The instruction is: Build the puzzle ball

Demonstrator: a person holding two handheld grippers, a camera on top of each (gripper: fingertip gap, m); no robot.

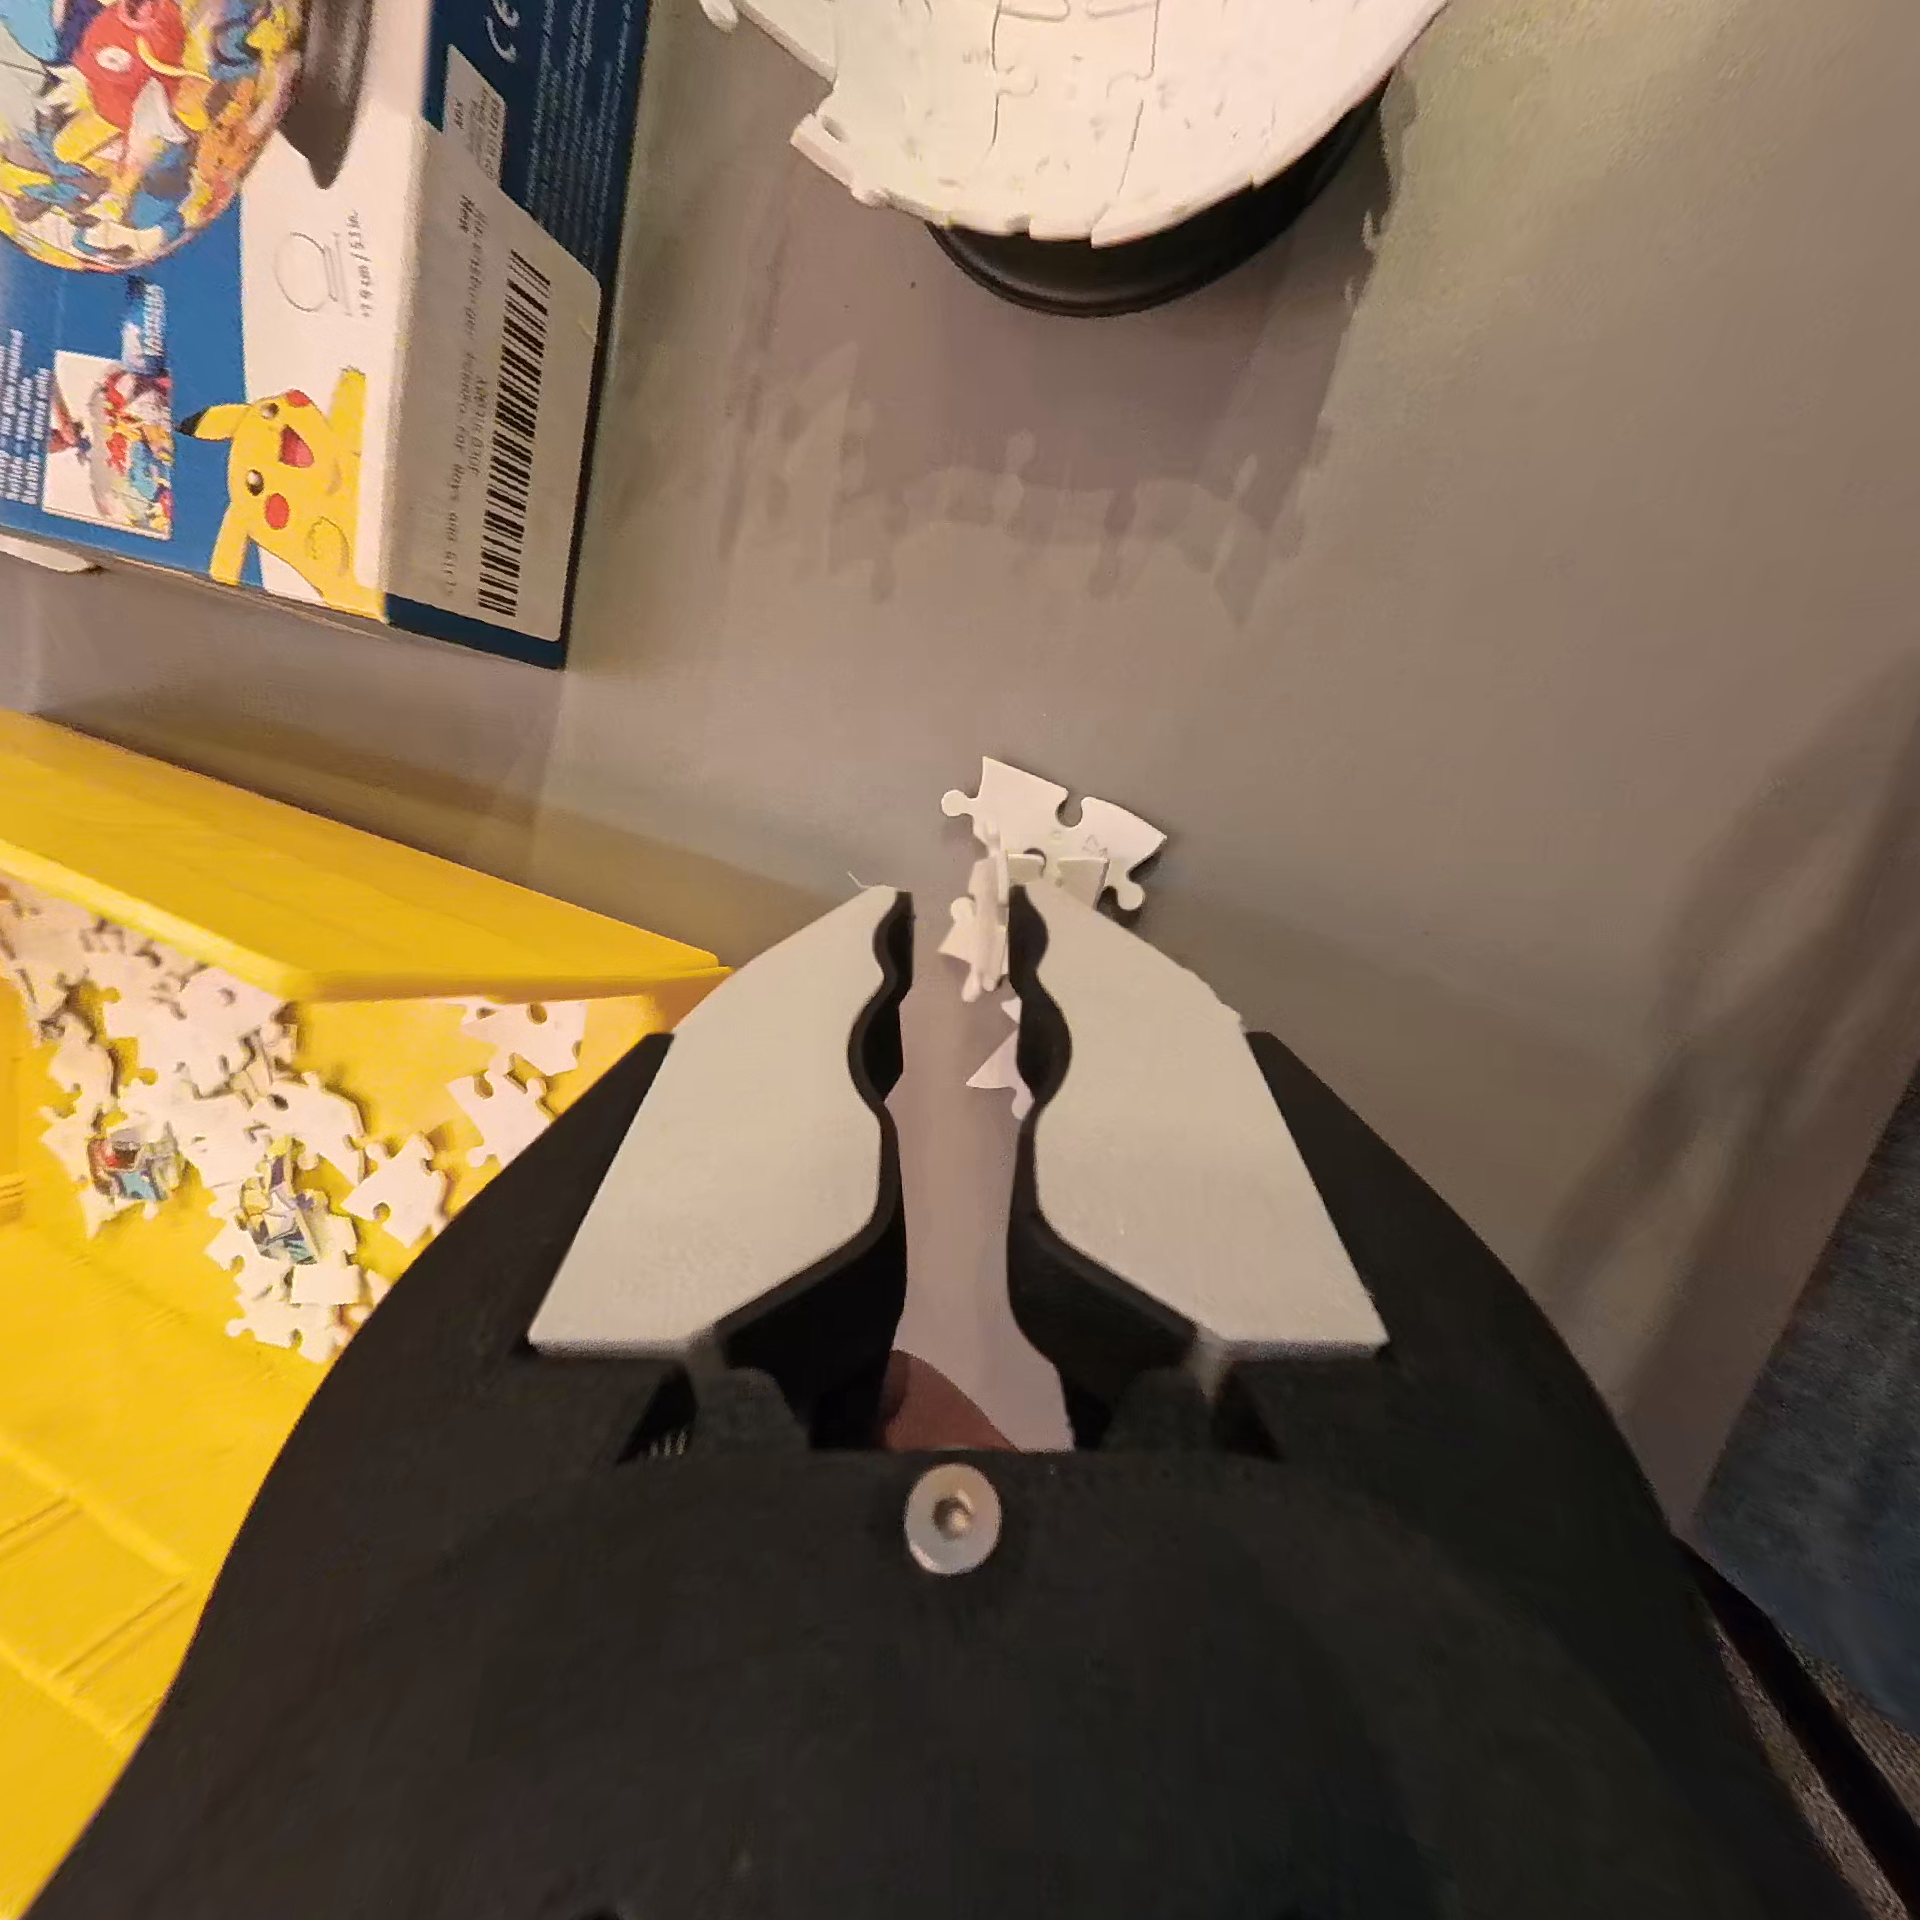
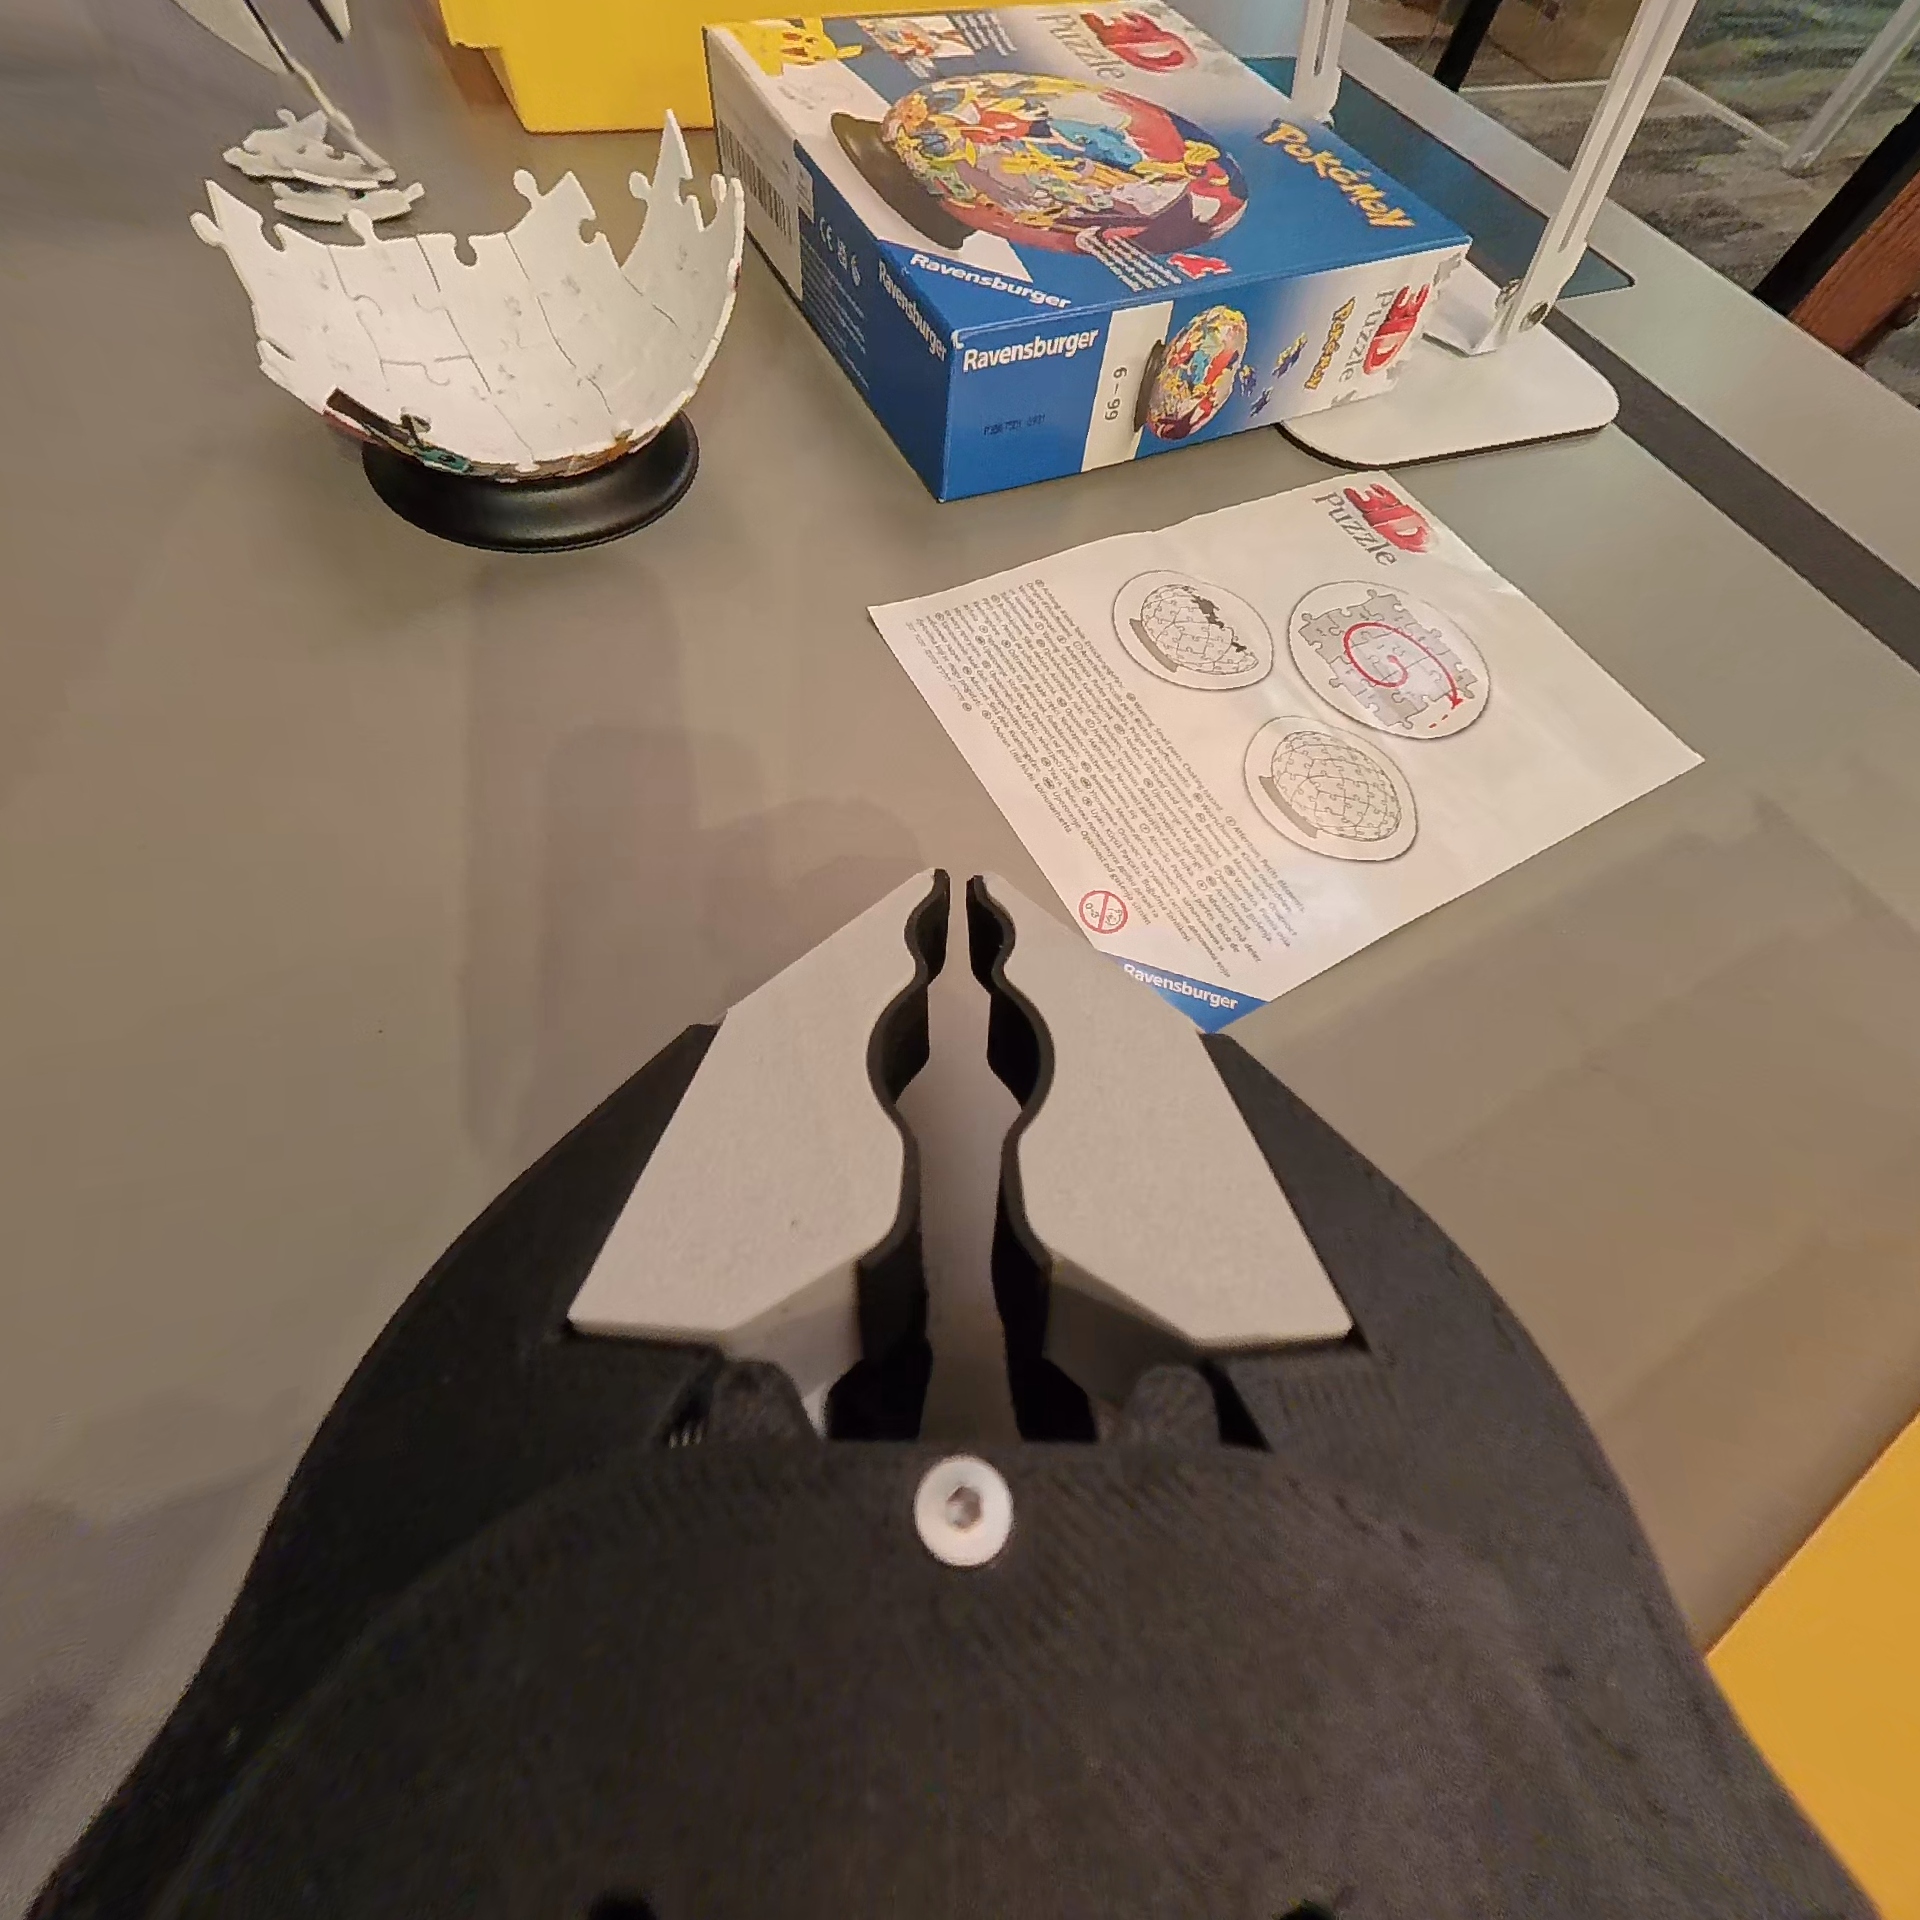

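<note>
The half-built puzzle ball (image 2: 468,332) is a white, jagged-rimmed bowl on a black stand (image 2: 530,499). It also shows at the top of the left wrist view (image 1: 1091,114). My left gripper (image 1: 961,906) is shut on a white puzzle piece (image 1: 982,935), held on edge between the fingertips. It is just above two joined white pieces (image 1: 1049,816) lying on the grey table, which also show in the right wrist view (image 2: 312,156) behind the ball. My right gripper (image 2: 958,883) is shut and empty, low over the table, well in front of the ball.
A yellow tray (image 1: 312,894) at the left holds several loose pieces (image 1: 260,1143). The blue puzzle box (image 2: 1091,260) lies to the right of the ball. An instruction sheet (image 2: 1278,748) lies beside my right gripper. A white stand base (image 2: 1455,405) sits at the far right. The grippers' ends are close to 35 cm from one another. The half-built puzzle ball (image 2: 468,332) is about 15 cm from my left fingertips.
</note>
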